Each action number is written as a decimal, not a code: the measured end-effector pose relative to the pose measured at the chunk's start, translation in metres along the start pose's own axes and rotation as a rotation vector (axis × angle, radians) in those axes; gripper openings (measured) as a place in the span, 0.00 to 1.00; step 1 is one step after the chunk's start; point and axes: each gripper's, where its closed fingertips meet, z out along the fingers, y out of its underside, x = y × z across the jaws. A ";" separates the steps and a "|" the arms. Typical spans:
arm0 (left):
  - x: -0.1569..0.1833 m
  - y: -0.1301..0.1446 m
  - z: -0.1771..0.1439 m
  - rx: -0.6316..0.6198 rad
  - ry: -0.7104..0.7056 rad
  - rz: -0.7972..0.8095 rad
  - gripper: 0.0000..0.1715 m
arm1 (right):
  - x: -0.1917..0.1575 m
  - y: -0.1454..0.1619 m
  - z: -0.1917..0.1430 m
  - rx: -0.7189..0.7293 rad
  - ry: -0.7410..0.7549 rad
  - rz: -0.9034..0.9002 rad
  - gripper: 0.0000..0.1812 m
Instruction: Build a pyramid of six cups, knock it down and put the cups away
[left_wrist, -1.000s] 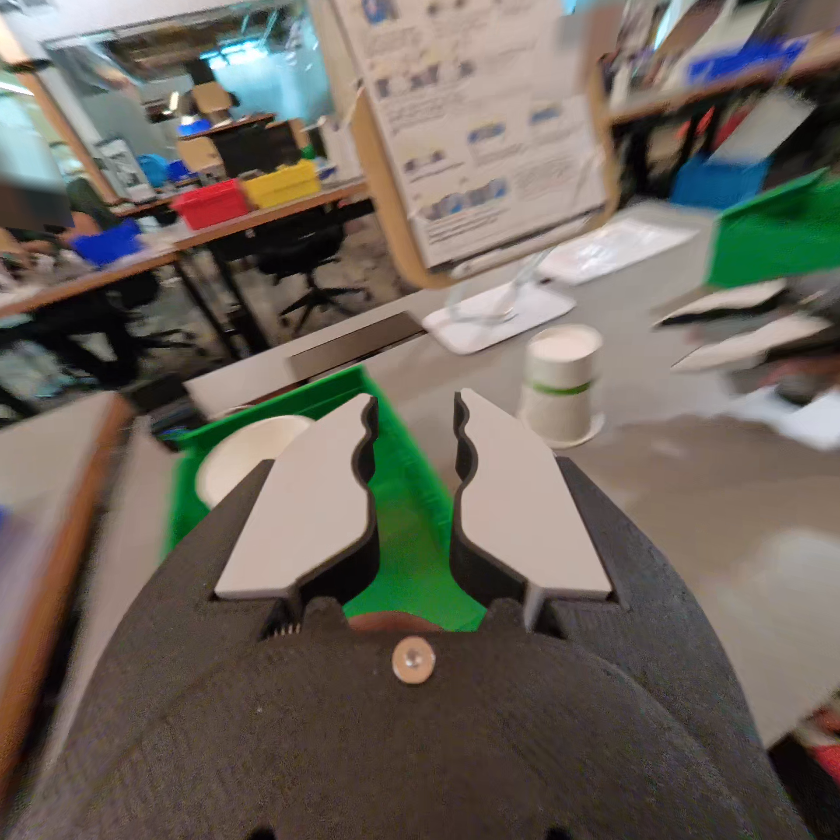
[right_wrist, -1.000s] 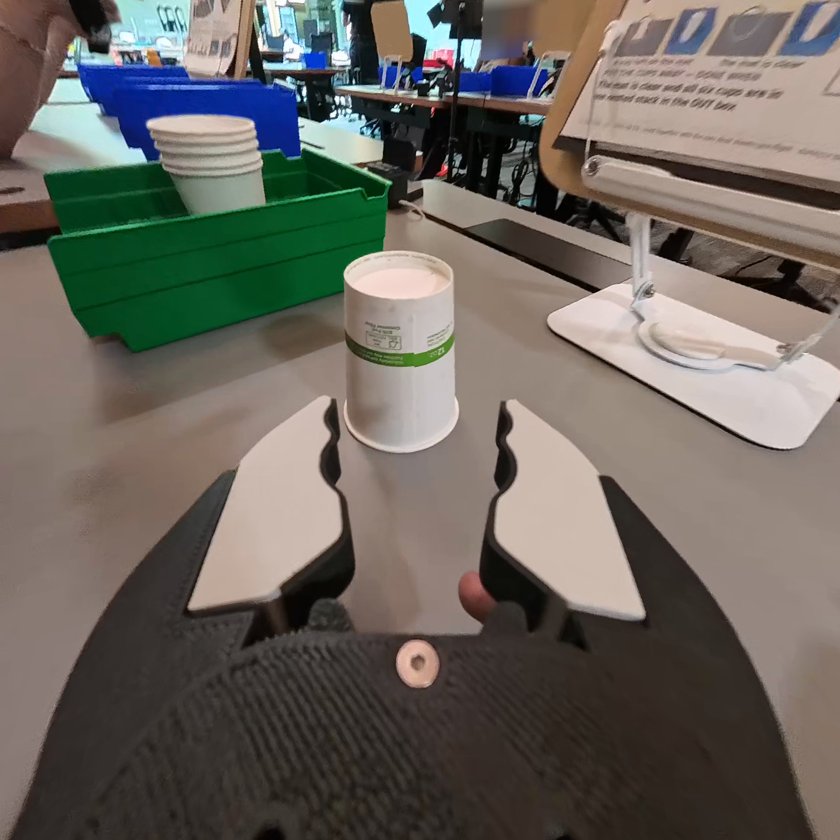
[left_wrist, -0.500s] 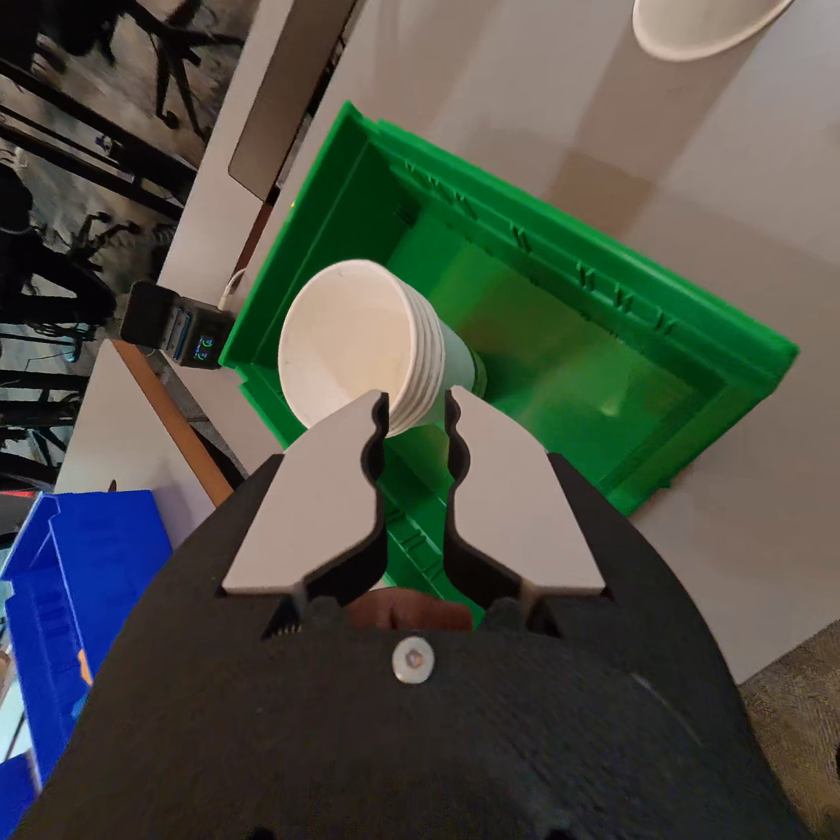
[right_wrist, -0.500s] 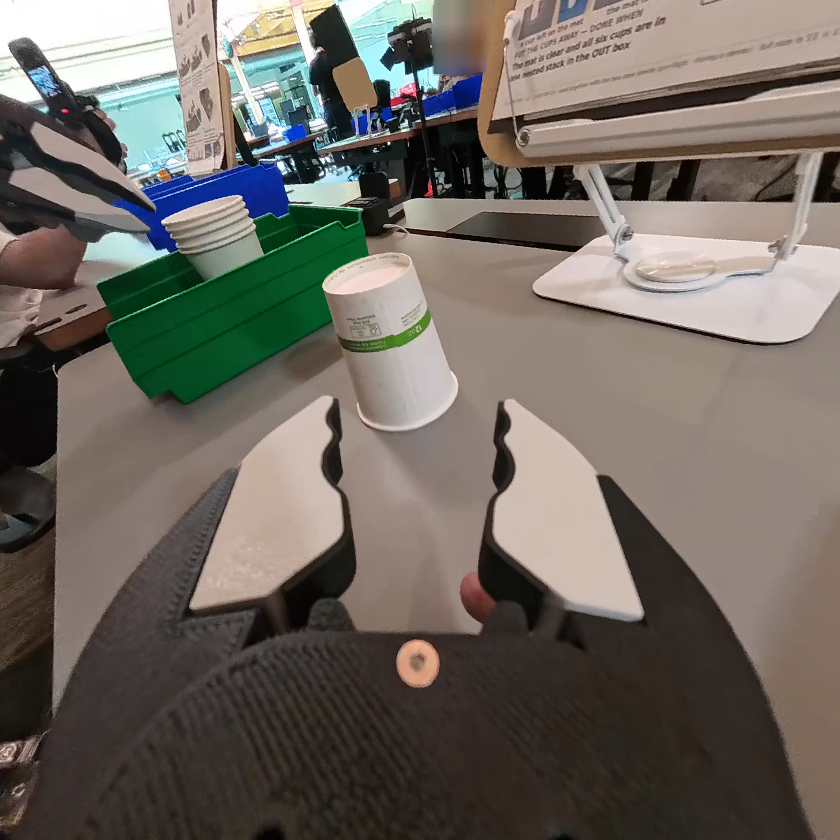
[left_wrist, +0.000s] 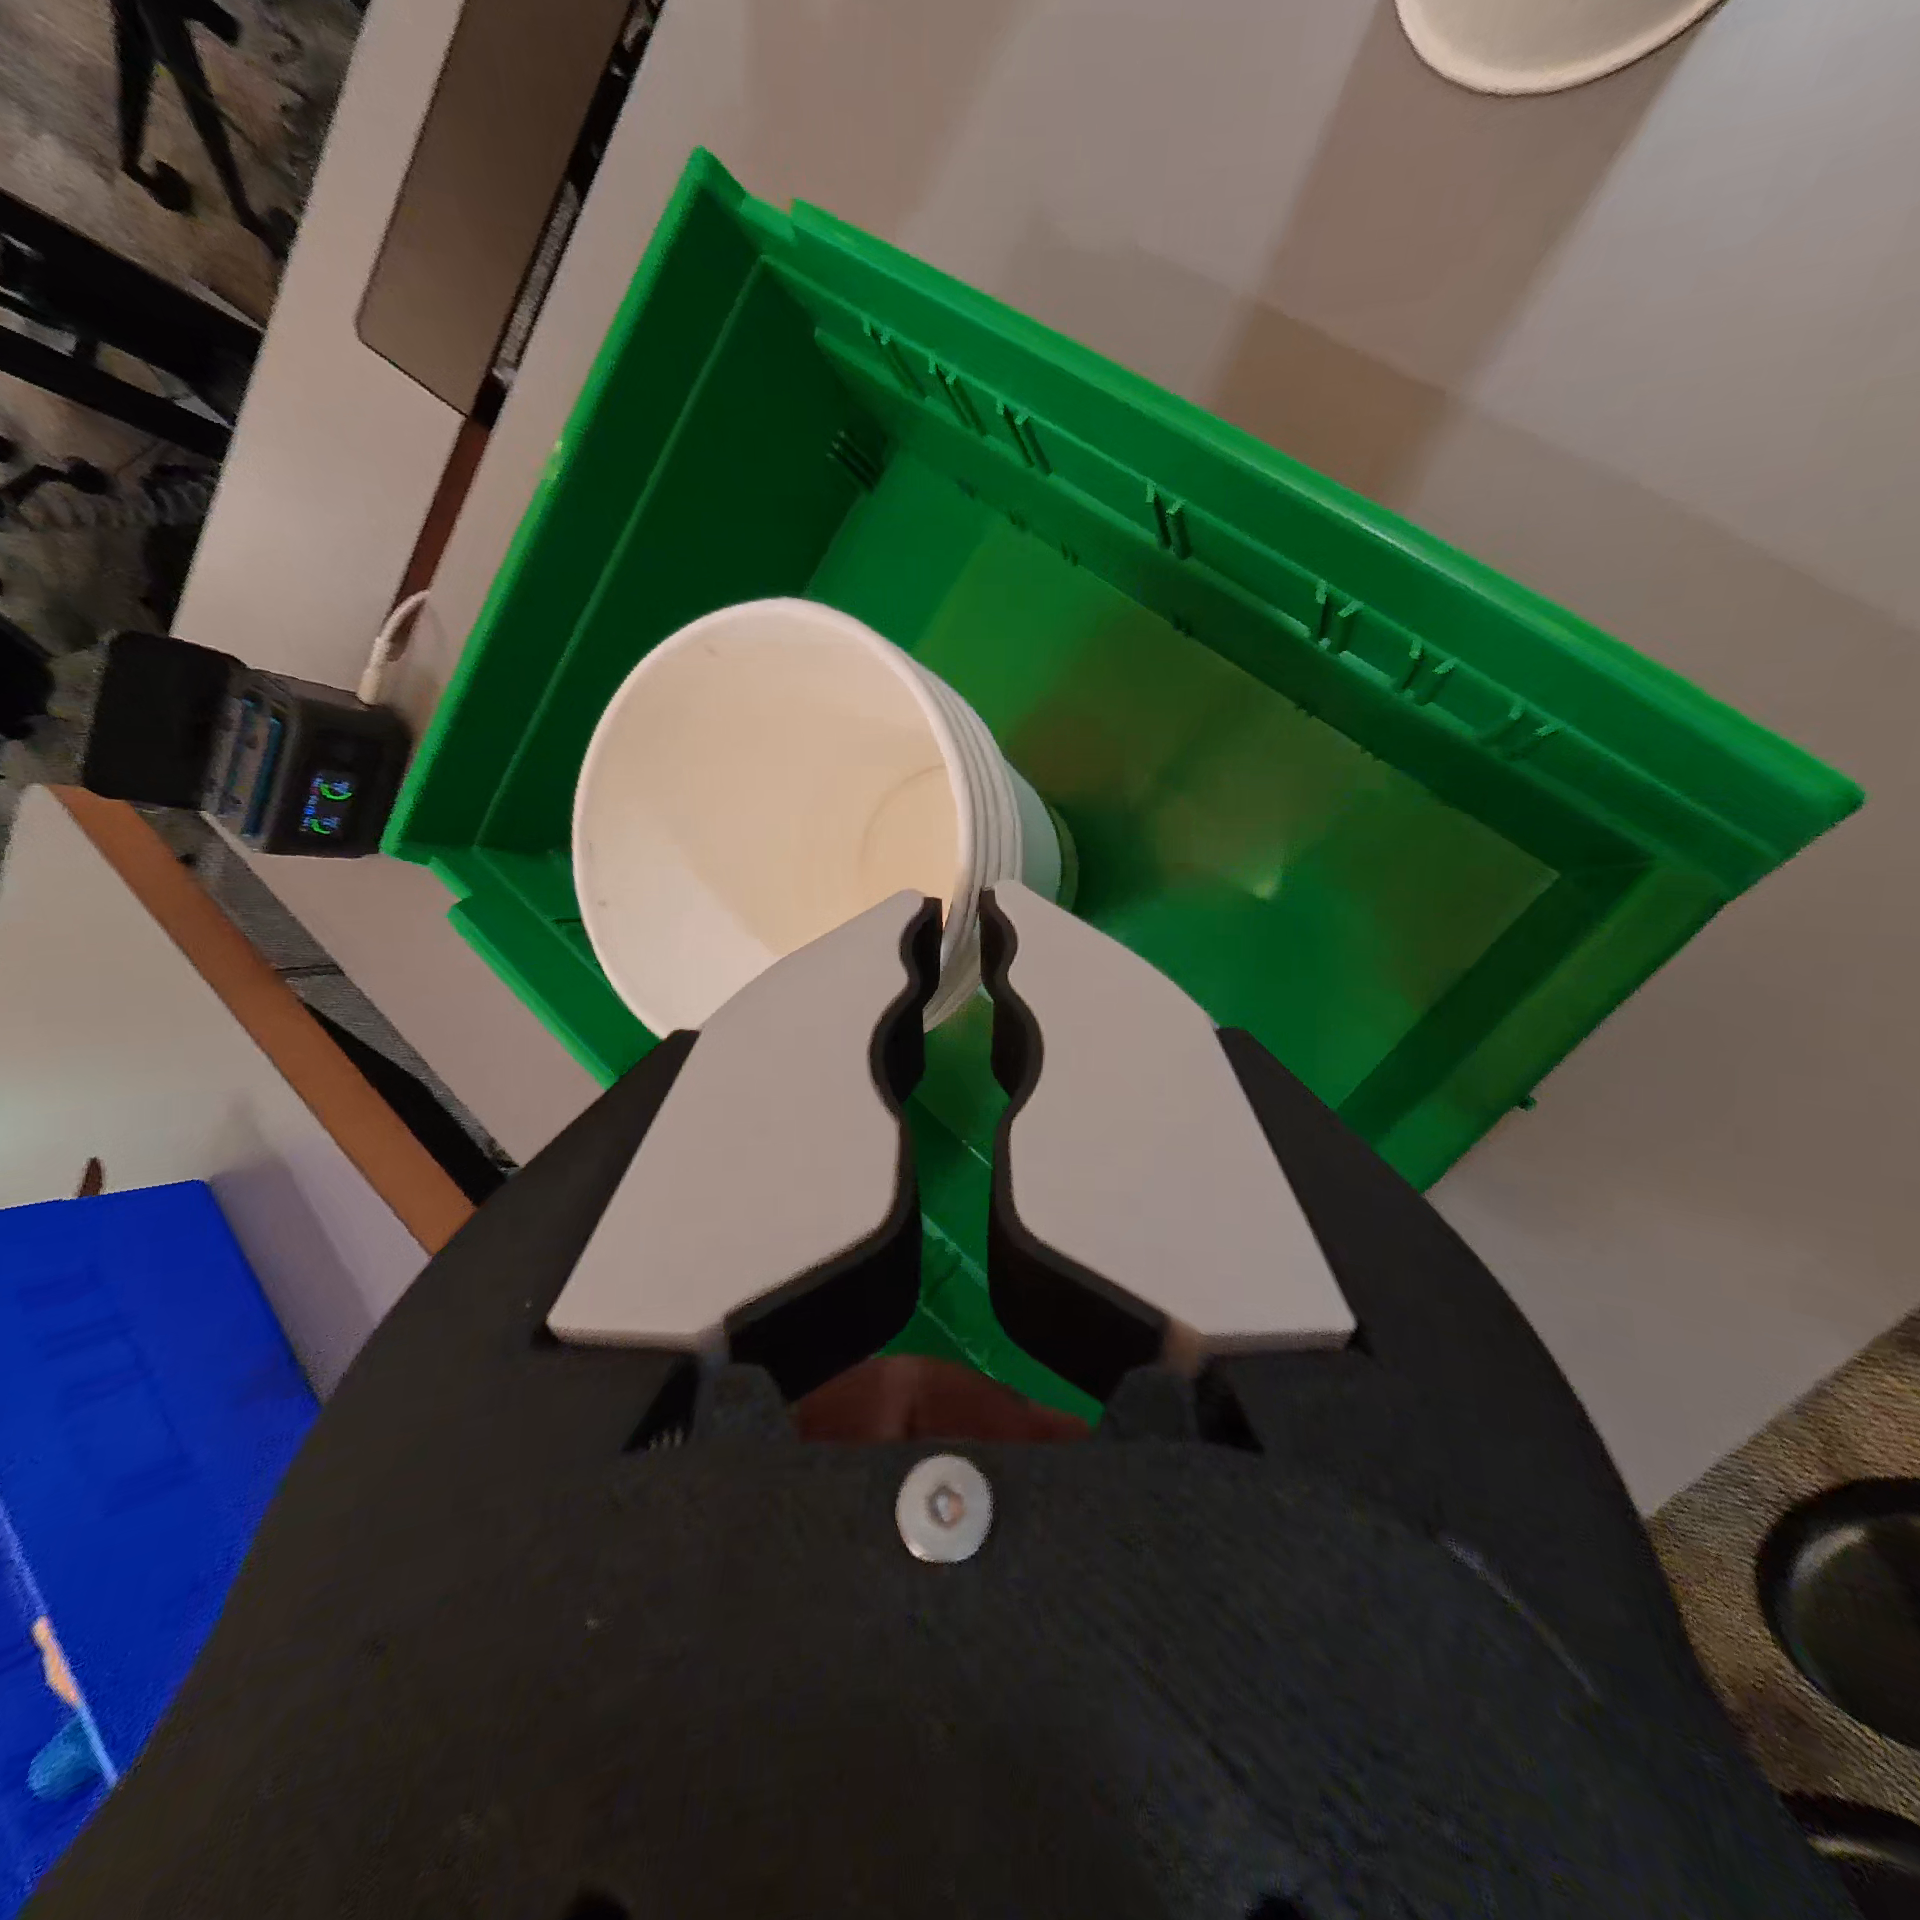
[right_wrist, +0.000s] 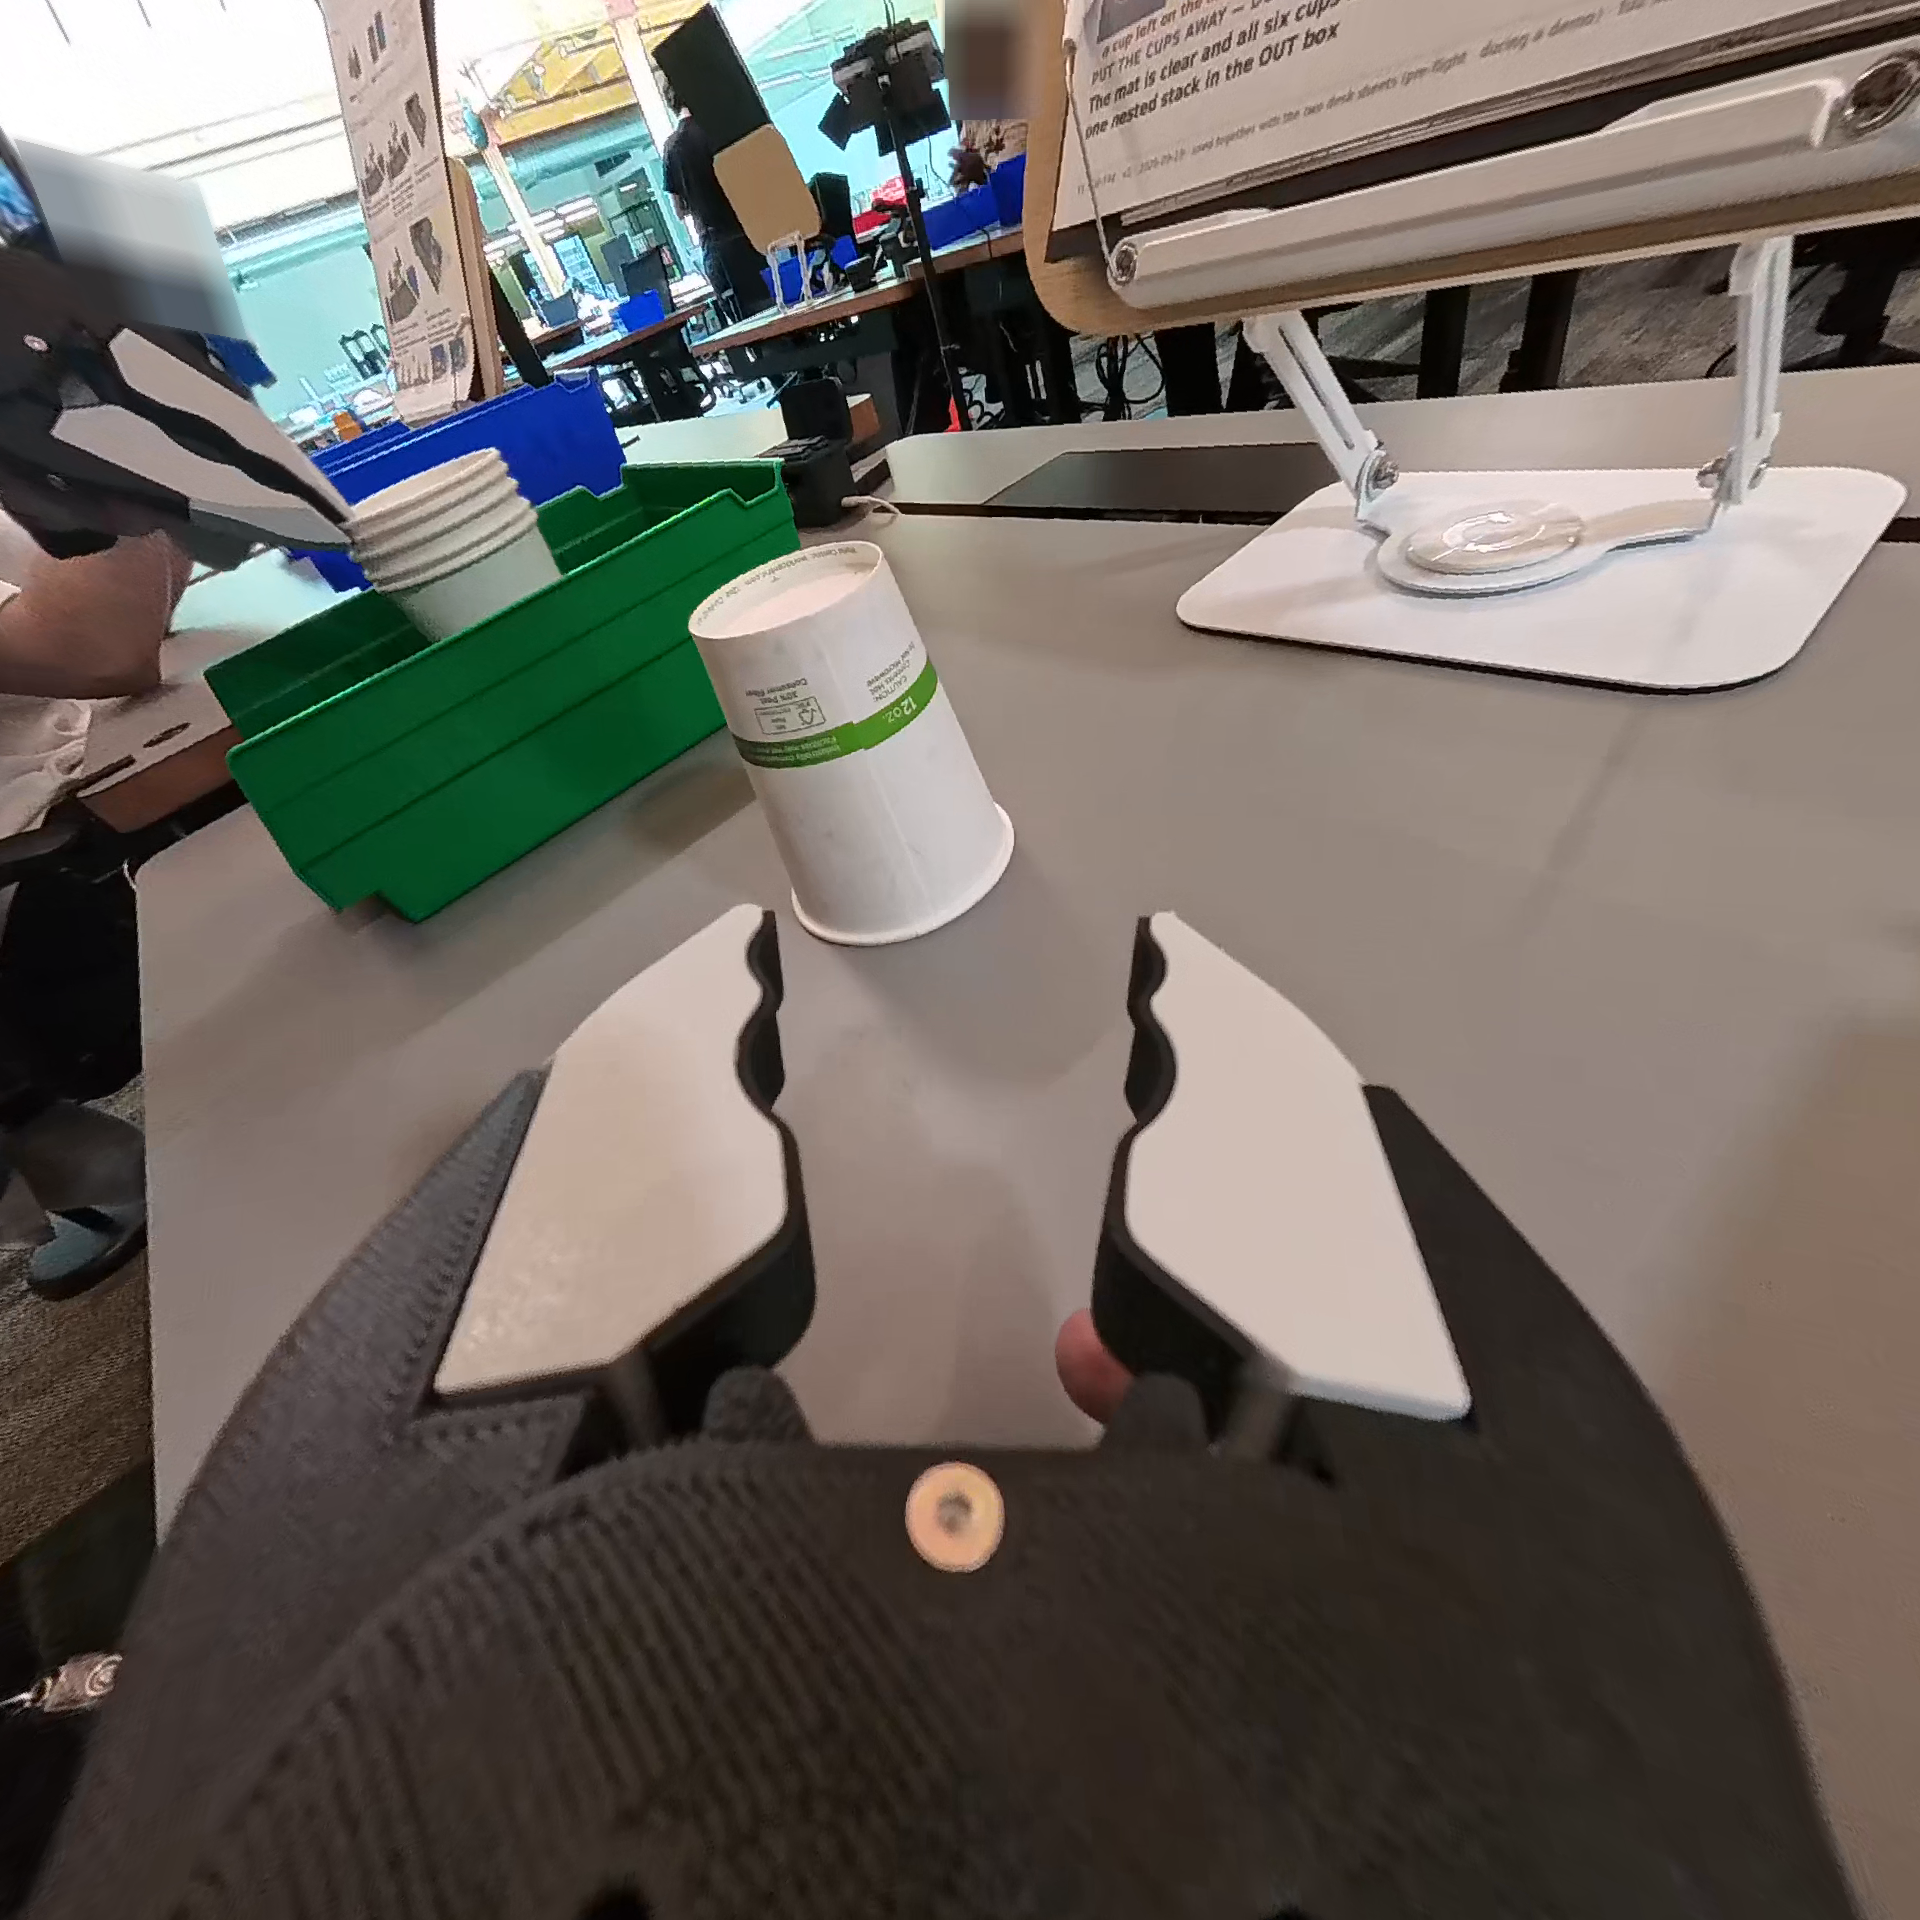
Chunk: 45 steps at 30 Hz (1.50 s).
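Note:
A stack of several nested white paper cups (left_wrist: 748, 810) stands in a green bin (left_wrist: 644, 436). My left gripper (left_wrist: 958, 914) points down into the bin and is shut on the near rim of the stack. The right wrist view shows the same stack (right_wrist: 457, 551), the bin (right_wrist: 499, 769) and the left gripper (right_wrist: 338, 525) at the stack's rim. A single white cup with a green band (right_wrist: 862, 790) stands upside down on the grey table; its edge also shows in the left wrist view (left_wrist: 1538, 42). My right gripper (right_wrist: 951, 935) is open and empty, just short of that cup.
A white stand base (right_wrist: 1538, 592) carrying a tilted sign board is at the right back. Blue bins (right_wrist: 540, 426) stand behind the green bin, and another blue bin (left_wrist: 125, 1455) is at the left. A black device with a cable (left_wrist: 239, 758) lies beside the bin. A person's arm (right_wrist: 73, 623) is at the left.
My left gripper swung from facing across the table to pointing down into the bin, and closed on the stack's rim. My right gripper stayed open, shifting slightly behind the upside-down cup.

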 end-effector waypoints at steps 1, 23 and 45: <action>0.002 0.000 -0.001 -0.002 0.016 -0.008 0.05 | 0.000 0.001 0.001 -0.002 -0.002 0.001 0.36; 0.002 0.001 -0.004 -0.047 0.024 -0.006 0.04 | -0.006 0.011 0.006 -0.046 -0.026 -0.005 0.36; -0.036 -0.029 -0.044 0.073 -0.228 0.029 0.03 | -0.005 0.012 0.006 -0.051 -0.030 0.011 0.34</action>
